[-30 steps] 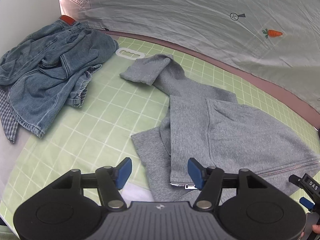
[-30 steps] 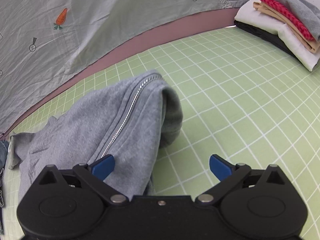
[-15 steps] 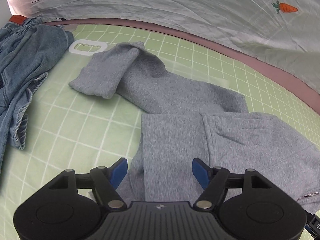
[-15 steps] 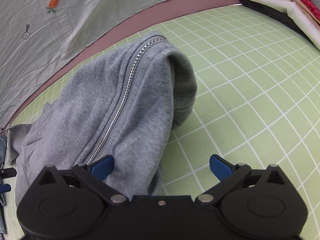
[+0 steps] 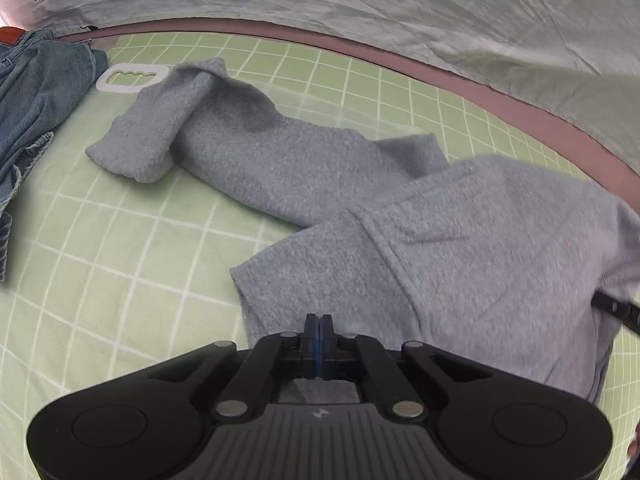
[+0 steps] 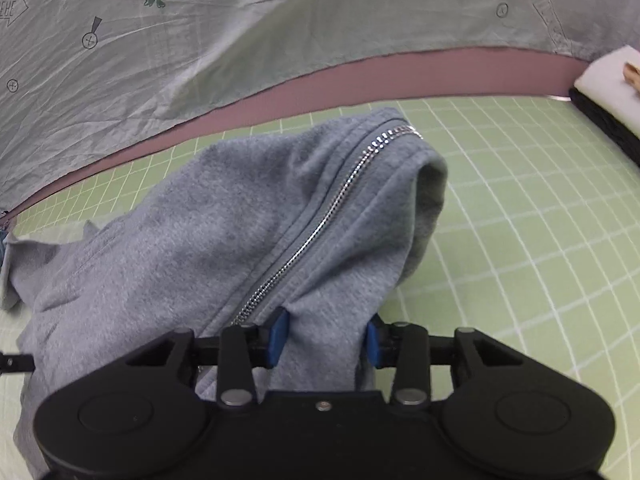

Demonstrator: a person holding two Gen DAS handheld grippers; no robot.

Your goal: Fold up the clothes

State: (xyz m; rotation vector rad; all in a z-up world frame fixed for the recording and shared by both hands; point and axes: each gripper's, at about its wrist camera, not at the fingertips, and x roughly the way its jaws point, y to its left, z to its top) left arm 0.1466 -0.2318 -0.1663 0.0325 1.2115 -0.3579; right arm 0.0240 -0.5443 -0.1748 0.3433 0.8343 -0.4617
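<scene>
Left wrist view shows the left tongs point(image 5: 319, 330) pressed fully together, their blue pads meeting on the near hem of a grey fleece zip-up hoodie point(image 5: 460, 248), with a little grey cloth visible in the gap behind the pads. Ahead of these tongs and to their left, one sleeve point(image 5: 224, 136) of the hoodie stretches away across the green surface with a white grid point(image 5: 120, 264), its cuff folded back on itself. Just beyond that cuff lies a white plastic oval piece with a slot point(image 5: 131, 77), and further left sits a crumpled heap of blue denim clothing point(image 5: 32, 96). A pale grey wrinkled cloth backdrop printed with an orange carrot point(image 5: 400, 4) rises behind the far edge of the surface. Right wrist view has the right tongs point(image 6: 323, 336) at a narrow gap, the blue fingertips point(image 6: 277, 334) squeezing a bunched fold of the same hoodie just right of its silver metal zipper point(image 6: 320, 228), which runs away from the tongs up over a raised hump of fabric. Far ahead and to the right of these tongs, at the edge of the frame, is a stack of folded clothes, white over black point(image 6: 604, 100).
</scene>
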